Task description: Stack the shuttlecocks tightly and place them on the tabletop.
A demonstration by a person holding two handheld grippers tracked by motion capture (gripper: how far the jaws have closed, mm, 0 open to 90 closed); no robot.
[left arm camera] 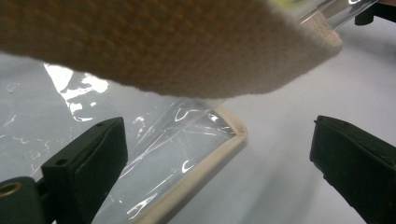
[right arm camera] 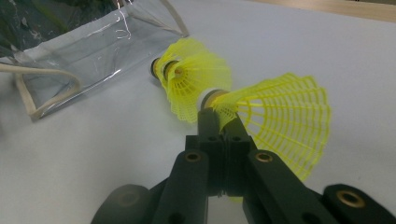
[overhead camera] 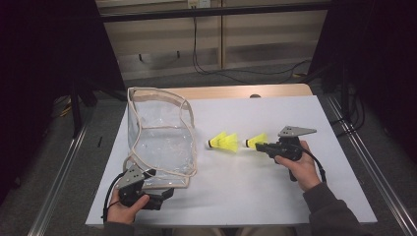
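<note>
**A:** High view first: the right gripper (overhead camera: 259,146) sits on the white table (overhead camera: 275,196), pinched on a yellow shuttlecock (overhead camera: 256,140). A second shuttlecock (overhead camera: 223,141) lies just to its left, near the clear bag (overhead camera: 160,140). The left gripper (overhead camera: 164,191) is at the bag's near corner.

**B:** Left gripper view?

**A:** Jaws spread wide, nothing clamped. The bag's corner (left arm camera: 233,135) lies between them on the table, and a beige strap (left arm camera: 163,46) hangs close across the top.

**B:** And the right gripper view?

**A:** Jaws squeezed together on the skirt near the cork end of the shuttlecock (right arm camera: 280,116). The other shuttlecock (right arm camera: 191,74) lies just behind it, with the bag (right arm camera: 84,51) off to the upper left.
</note>
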